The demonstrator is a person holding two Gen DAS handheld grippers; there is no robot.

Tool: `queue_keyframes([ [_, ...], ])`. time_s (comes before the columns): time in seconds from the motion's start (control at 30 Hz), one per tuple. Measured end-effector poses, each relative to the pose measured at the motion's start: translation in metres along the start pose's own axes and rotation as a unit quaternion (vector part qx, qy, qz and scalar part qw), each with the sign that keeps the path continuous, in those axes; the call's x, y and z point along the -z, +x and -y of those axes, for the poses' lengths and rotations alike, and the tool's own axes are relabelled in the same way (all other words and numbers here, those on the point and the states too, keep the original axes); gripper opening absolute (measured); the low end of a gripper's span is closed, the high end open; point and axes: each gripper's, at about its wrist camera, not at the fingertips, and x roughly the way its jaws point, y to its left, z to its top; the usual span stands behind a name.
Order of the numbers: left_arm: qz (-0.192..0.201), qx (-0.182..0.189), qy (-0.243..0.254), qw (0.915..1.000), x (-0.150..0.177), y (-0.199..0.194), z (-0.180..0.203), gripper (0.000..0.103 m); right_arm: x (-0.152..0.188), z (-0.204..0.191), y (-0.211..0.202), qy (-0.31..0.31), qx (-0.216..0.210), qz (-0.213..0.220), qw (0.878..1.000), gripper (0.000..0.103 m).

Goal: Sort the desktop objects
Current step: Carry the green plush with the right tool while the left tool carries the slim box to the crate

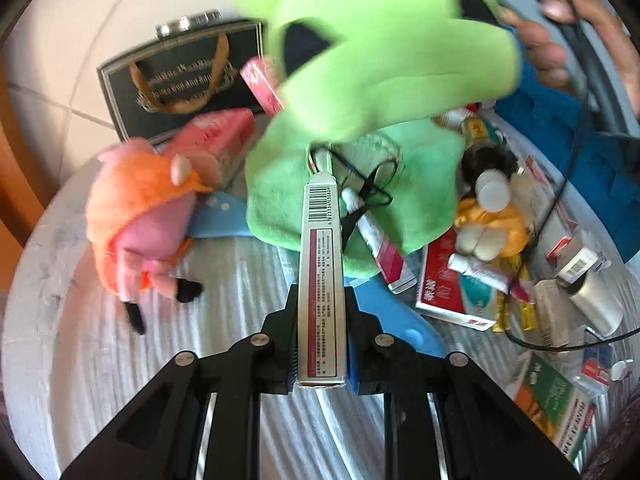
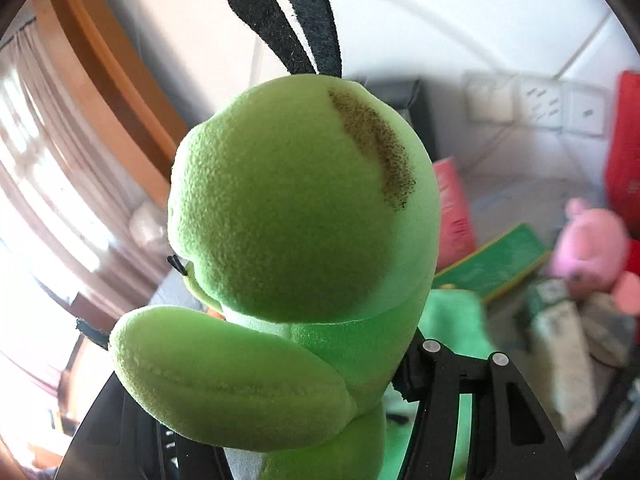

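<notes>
My left gripper [image 1: 321, 340] is shut on a long silver and red toothpaste box [image 1: 320, 264], held above the white table [image 1: 100, 340]. My right gripper [image 2: 320, 392] is shut on a green plush toy [image 2: 296, 216] with black antennae, held up in the air. The same green plush [image 1: 384, 48] shows blurred at the top of the left wrist view, with the person's hand [image 1: 560, 40] behind it. A pink and orange pig plush [image 1: 148, 216] lies at the left. A green cloth [image 1: 420, 184] lies under a black cord.
A black gift bag [image 1: 180, 80] stands at the back. A pink packet [image 1: 216, 140] lies beside it. Toothpaste boxes [image 1: 444, 284], tubes [image 1: 380, 248], a yellow doll [image 1: 492, 224] and small boxes [image 1: 556, 400] crowd the right. A blue tray [image 1: 400, 320] lies under the box.
</notes>
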Motion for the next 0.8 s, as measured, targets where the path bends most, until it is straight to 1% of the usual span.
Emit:
queue_keyframes([
  [0.07,0.016,-0.008,0.005,0.9998,-0.003,-0.019,0.004,0.018,0.006,-0.001,-0.04,0.0,0.011,0.03,0.999,0.057],
  [0.1,0.023,-0.012,0.008,0.9996,-0.007,-0.022,0.019,0.018,0.009,-0.002,-0.056,-0.002,0.017,0.043,0.999,0.057],
  [0.13,0.031,-0.016,0.011,0.9994,-0.018,-0.026,0.029,0.018,0.013,-0.004,-0.074,-0.004,0.023,0.056,0.998,0.057],
  [0.17,0.04,-0.018,0.014,0.9989,-0.024,-0.027,0.029,0.018,0.02,-0.005,-0.098,-0.003,0.03,0.072,0.997,0.057],
  [0.2,0.054,-0.019,0.019,0.9982,-0.033,-0.037,0.036,0.018,0.023,-0.005,-0.112,0.0,0.035,0.082,0.996,0.057],
  [0.23,0.064,-0.019,0.022,0.9975,-0.048,-0.044,0.037,0.018,0.028,-0.006,-0.129,0.004,0.04,0.092,0.995,0.057],
  [0.27,0.08,-0.021,0.033,0.996,-0.056,-0.059,0.048,0.018,0.036,-0.006,-0.153,0.007,0.049,0.106,0.993,0.057],
  [0.3,0.095,-0.023,0.043,0.9943,-0.059,-0.069,0.059,0.018,0.04,-0.008,-0.167,0.01,0.057,0.115,0.992,0.057],
  [0.33,0.105,-0.024,0.05,0.993,-0.071,-0.068,0.059,0.018,0.048,-0.008,-0.188,0.014,0.069,0.128,0.989,0.057],
  [0.37,0.125,-0.022,0.062,0.99,-0.08,-0.084,0.074,0.018,0.054,-0.01,-0.208,0.018,0.083,0.144,0.986,0.057],
  [0.4,0.137,-0.02,0.07,0.9879,-0.087,-0.092,0.081,0.018,0.057,-0.012,-0.22,0.019,0.095,0.156,0.983,0.057],
  [0.47,0.165,-0.005,0.082,0.9828,-0.096,-0.113,0.109,0.018,0.076,-0.014,-0.266,0.027,0.124,0.187,0.974,0.057],
  [0.57,0.186,0.013,0.097,0.9777,-0.111,-0.13,0.148,0.018,0.101,-0.017,-0.324,0.039,0.157,0.224,0.961,0.057],
  [0.6,0.191,0.021,0.106,0.9756,-0.118,-0.136,0.167,0.018,0.112,-0.018,-0.346,0.043,0.172,0.238,0.955,0.057],
  [0.63,0.194,0.025,0.109,0.9746,-0.122,-0.141,0.177,0.018,0.124,-0.019,-0.368,0.047,0.186,0.251,0.949,0.057],
  [0.67,0.198,0.03,0.114,0.9732,-0.129,-0.145,0.196,0.018,0.133,-0.019,-0.385,0.051,0.195,0.259,0.945,0.057],
  [0.73,0.2,0.04,0.116,0.9722,-0.137,-0.151,0.22,0.018,0.154,-0.019,-0.424,0.057,0.212,0.281,0.934,0.058],
  [0.8,0.207,0.048,0.122,0.9694,-0.147,-0.159,0.252,0.018,0.175,-0.014,-0.463,0.068,0.231,0.303,0.922,0.058],
])
